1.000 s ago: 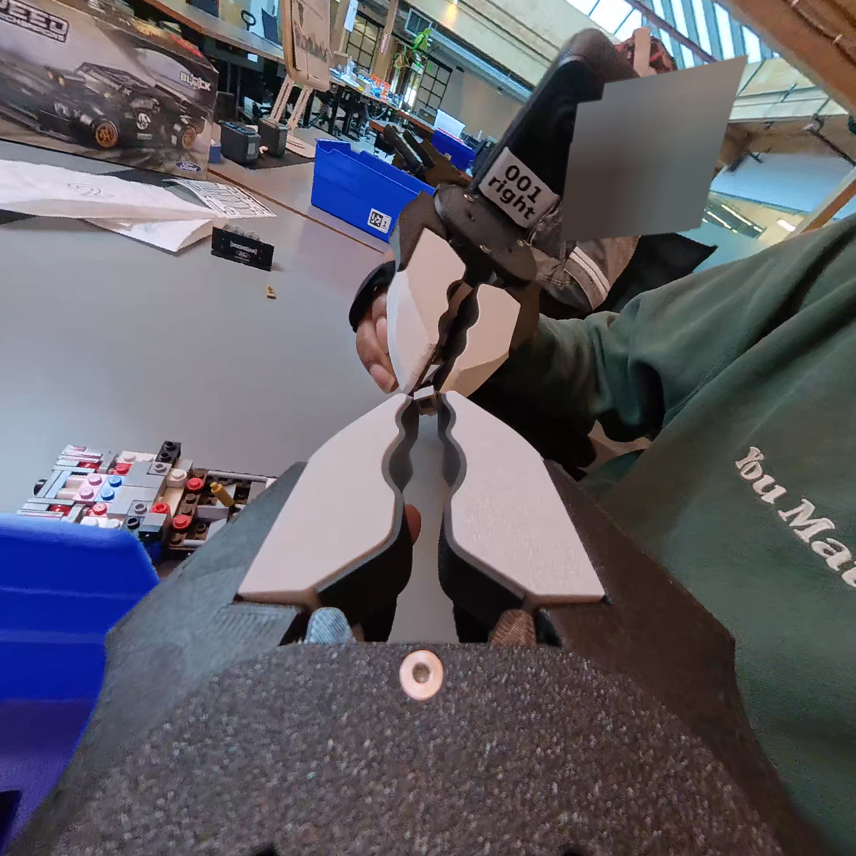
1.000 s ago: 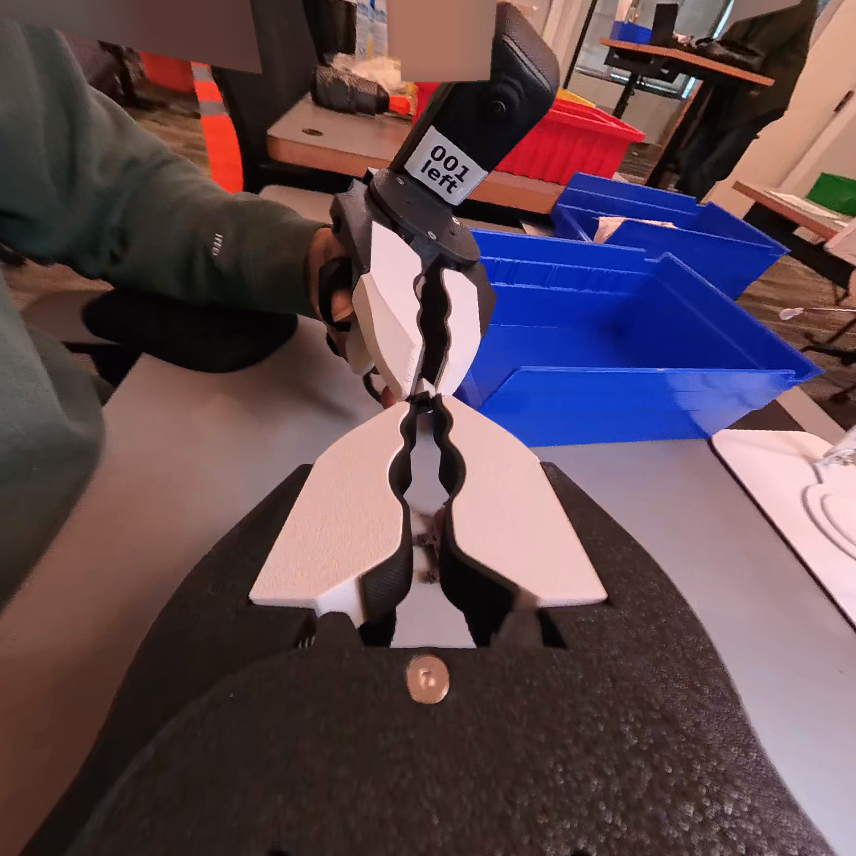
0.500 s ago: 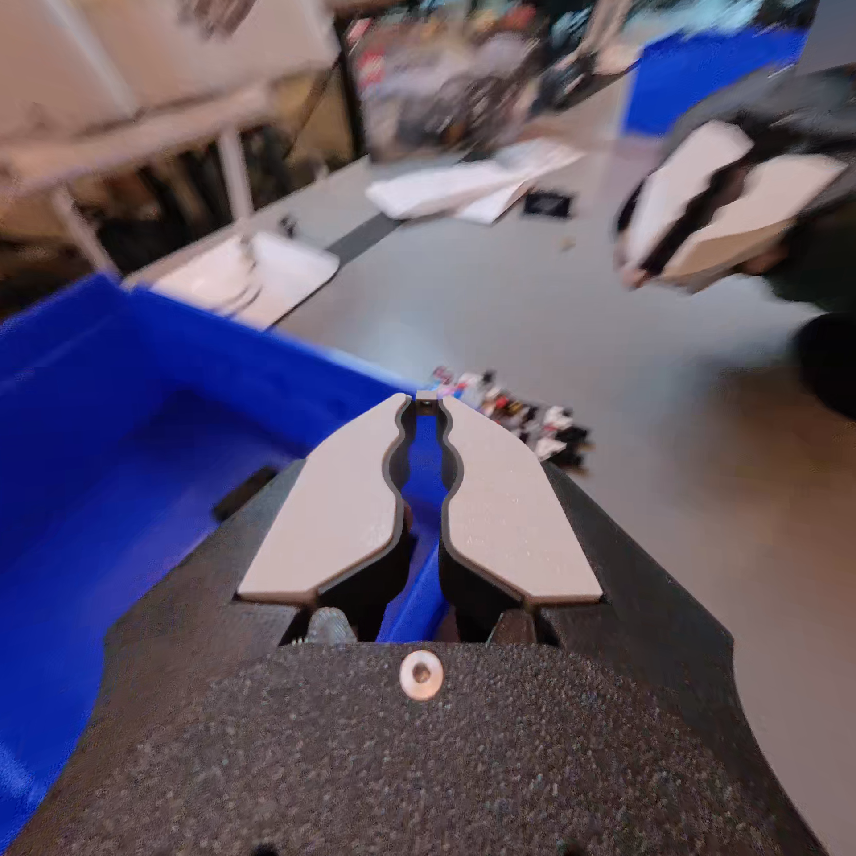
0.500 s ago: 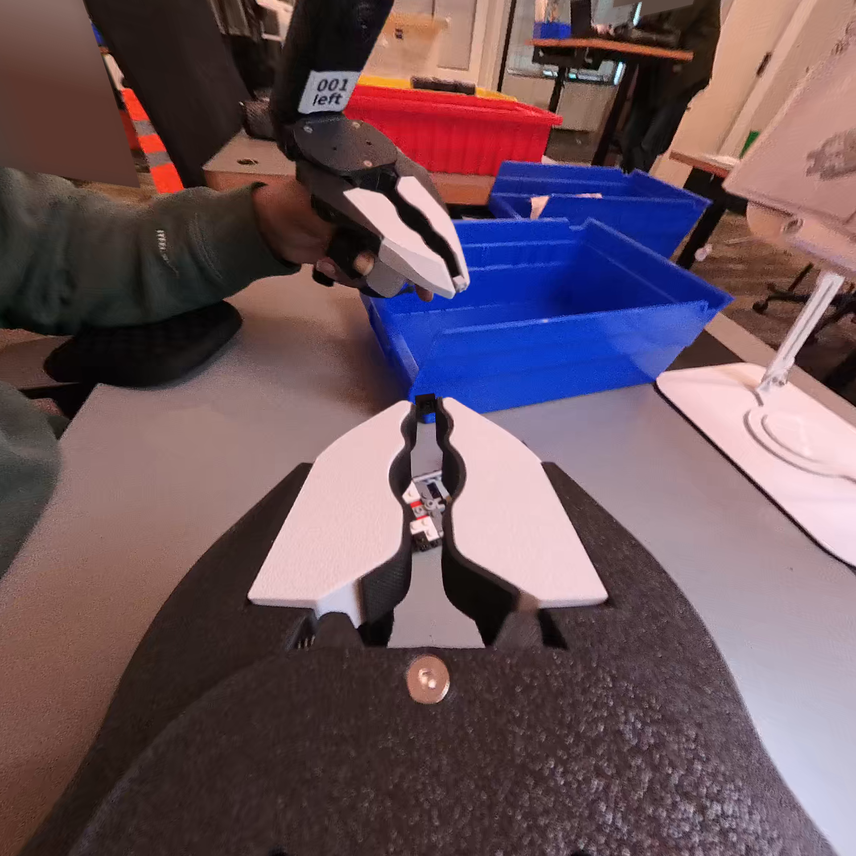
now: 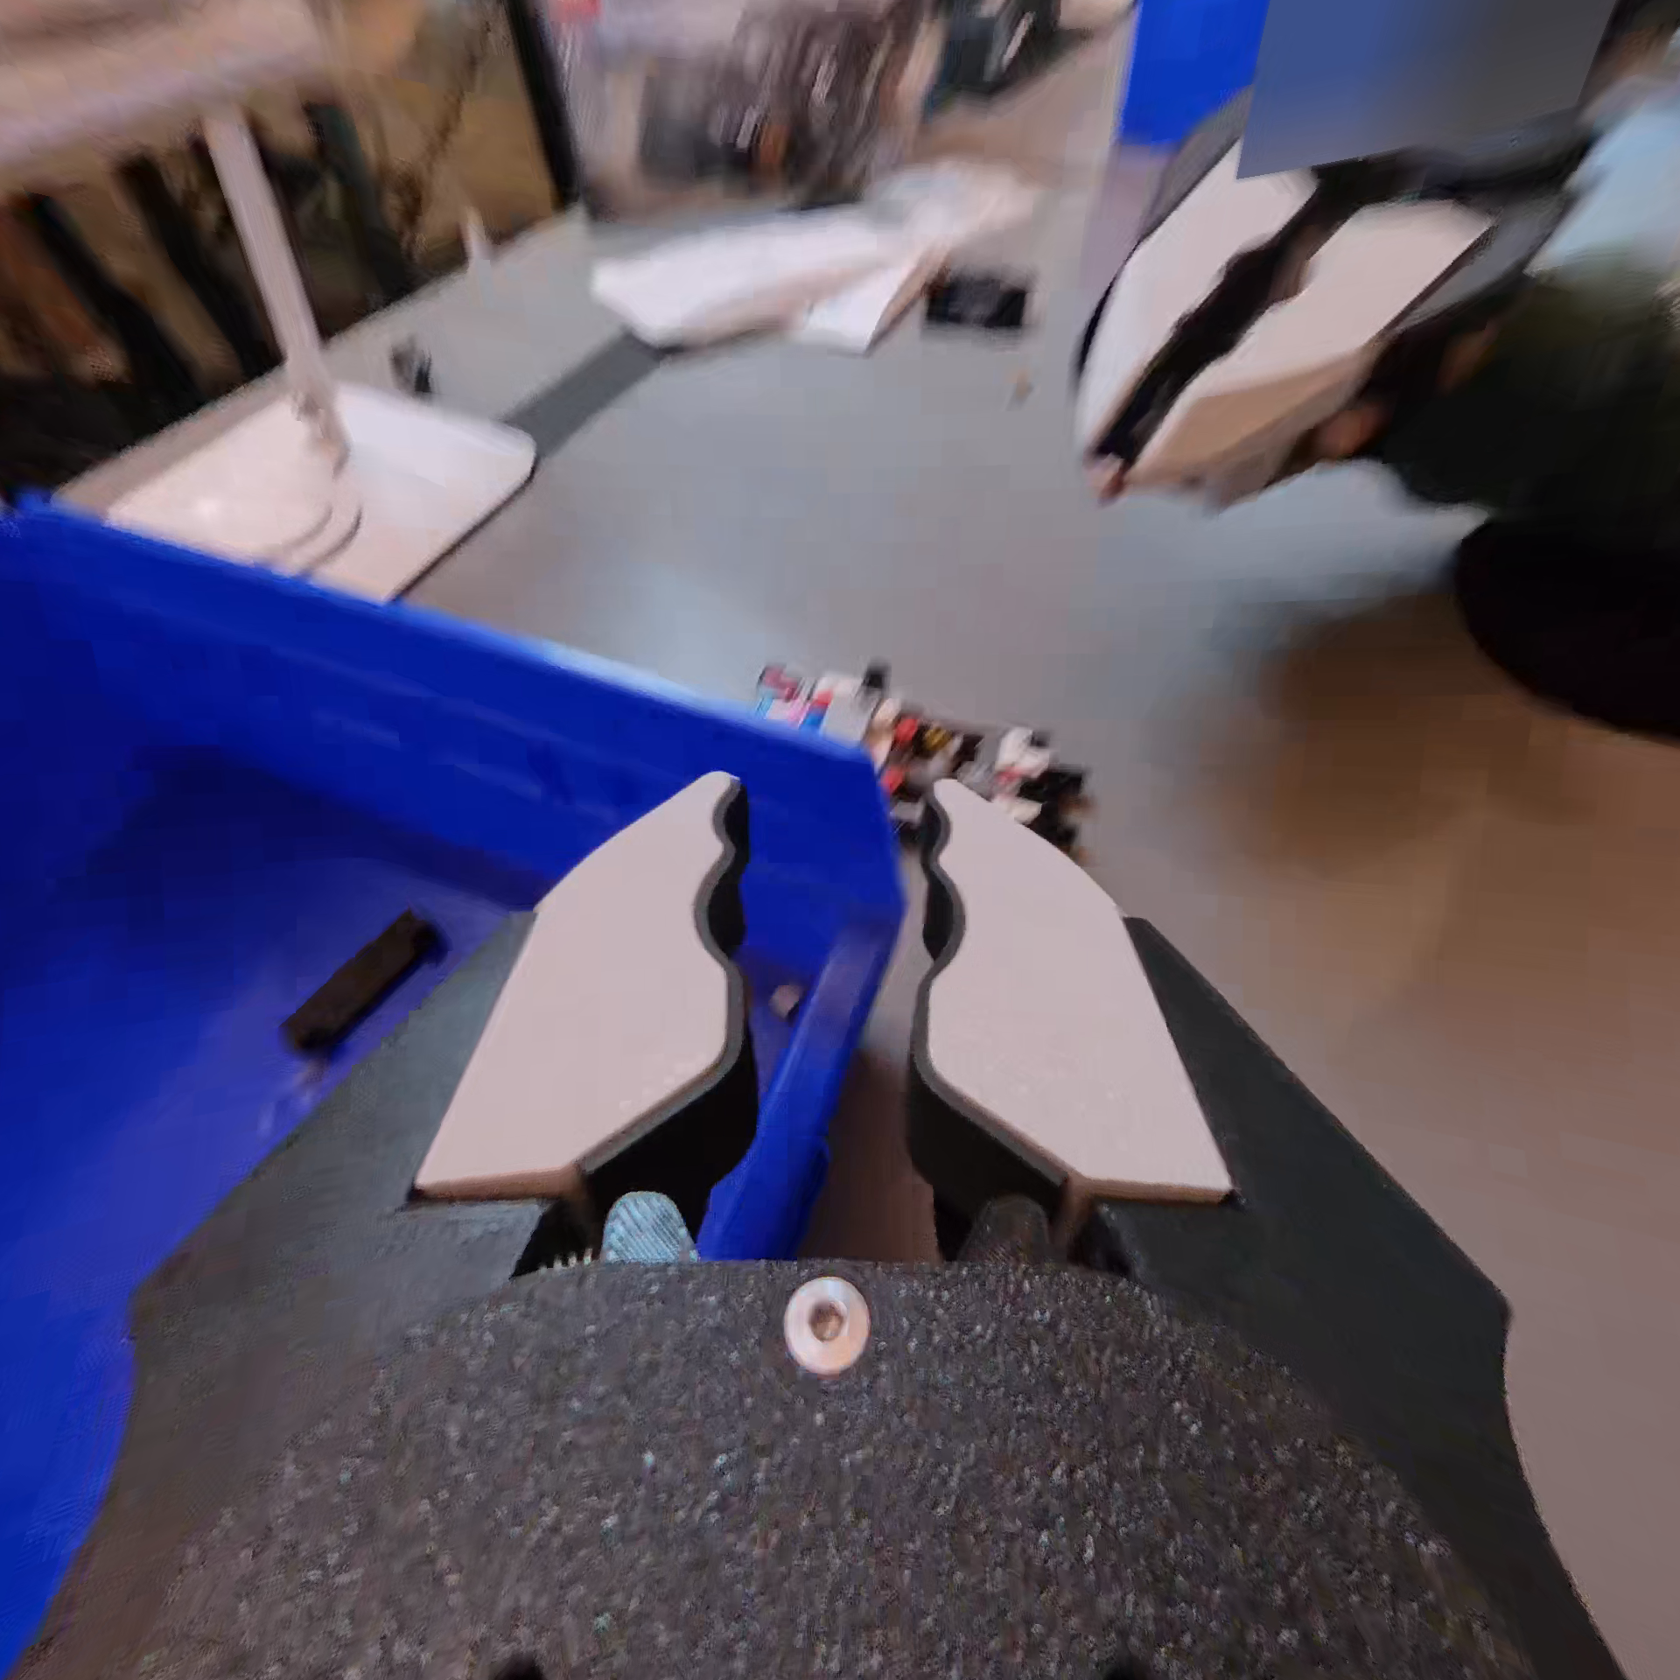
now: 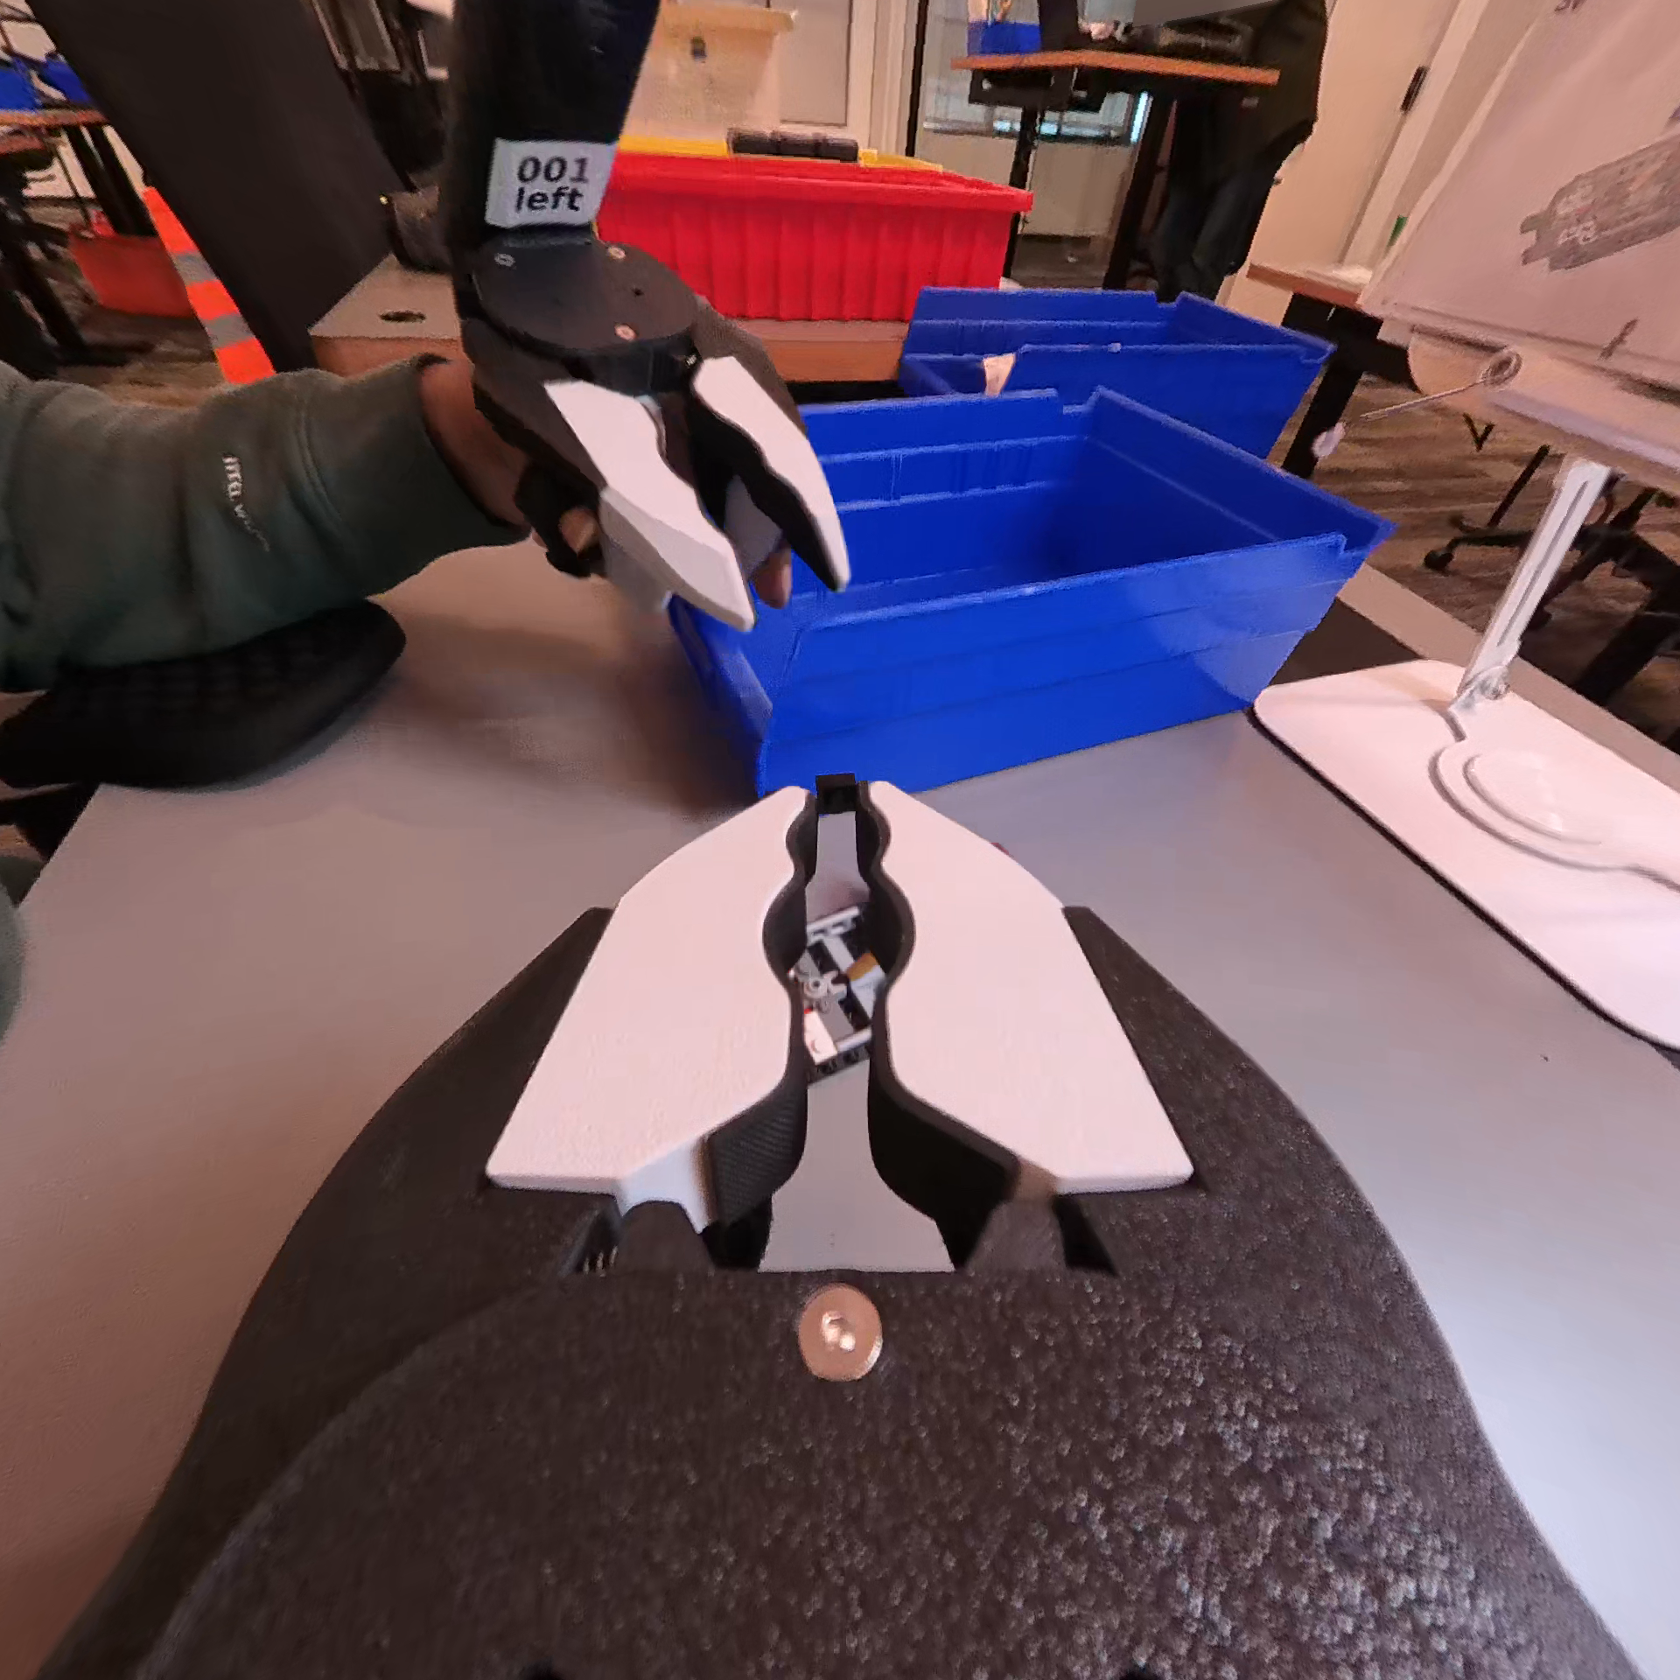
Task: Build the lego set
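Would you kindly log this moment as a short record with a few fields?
left gripper: open, empty, above the near corner of the blue bin
right gripper: shut on a small black piece, above the brick model
bin contents: a flat black piece and a tiny part
surface: grey table
nearby: white stand base

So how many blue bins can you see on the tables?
2. The near blue bin sits on the grey table under the open left gripper. The far blue bin stands behind it. More may be hidden.
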Demonstrator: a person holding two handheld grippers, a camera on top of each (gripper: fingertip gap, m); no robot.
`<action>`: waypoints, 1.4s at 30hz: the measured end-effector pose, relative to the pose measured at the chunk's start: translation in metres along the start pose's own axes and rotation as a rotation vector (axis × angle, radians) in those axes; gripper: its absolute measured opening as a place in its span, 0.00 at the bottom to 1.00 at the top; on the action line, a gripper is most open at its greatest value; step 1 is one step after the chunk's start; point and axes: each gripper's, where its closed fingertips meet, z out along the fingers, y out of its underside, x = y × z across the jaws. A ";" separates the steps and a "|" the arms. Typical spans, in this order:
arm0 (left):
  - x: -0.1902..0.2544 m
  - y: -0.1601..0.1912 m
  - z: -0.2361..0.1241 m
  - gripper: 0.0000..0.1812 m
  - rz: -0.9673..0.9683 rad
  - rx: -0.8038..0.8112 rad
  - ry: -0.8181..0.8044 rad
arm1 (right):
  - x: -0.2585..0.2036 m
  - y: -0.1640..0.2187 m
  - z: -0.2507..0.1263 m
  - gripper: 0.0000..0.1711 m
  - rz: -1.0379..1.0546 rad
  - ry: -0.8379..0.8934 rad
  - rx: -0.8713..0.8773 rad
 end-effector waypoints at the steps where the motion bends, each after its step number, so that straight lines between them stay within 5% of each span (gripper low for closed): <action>1: 0.011 -0.014 -0.006 0.14 -0.009 0.084 0.066 | -0.003 -0.004 0.001 0.05 -0.025 -0.002 0.017; 4: 0.045 -0.047 -0.020 0.08 -0.156 0.258 0.302 | -0.016 -0.015 0.005 0.05 -0.150 0.020 0.042; 7: 0.070 -0.050 -0.009 0.09 -0.303 0.255 0.457 | -0.036 -0.022 0.013 0.05 -0.325 0.027 0.056; 18: 0.093 -0.042 0.013 0.05 -0.502 0.174 0.599 | -0.052 -0.021 0.025 0.05 -0.592 0.115 0.007; 21: 0.071 -0.045 0.006 0.05 -0.416 0.190 0.449 | -0.037 -0.022 0.020 0.04 -0.530 0.158 0.005; 24: 0.003 -0.041 -0.011 0.04 -0.316 0.194 0.043 | -0.010 -0.005 0.015 0.10 -0.334 0.157 -0.079; 27: -0.049 -0.004 -0.019 0.05 -0.259 0.025 -0.262 | 0.009 0.024 0.019 0.12 -0.189 0.158 -0.186; 31: -0.054 0.030 -0.002 0.27 -0.252 -0.144 -0.291 | 0.009 0.058 0.029 0.14 -0.099 0.122 -0.337; 42: -0.032 0.039 0.004 0.36 -0.086 -0.235 -0.199 | -0.020 0.074 0.049 0.20 -0.128 0.071 -0.459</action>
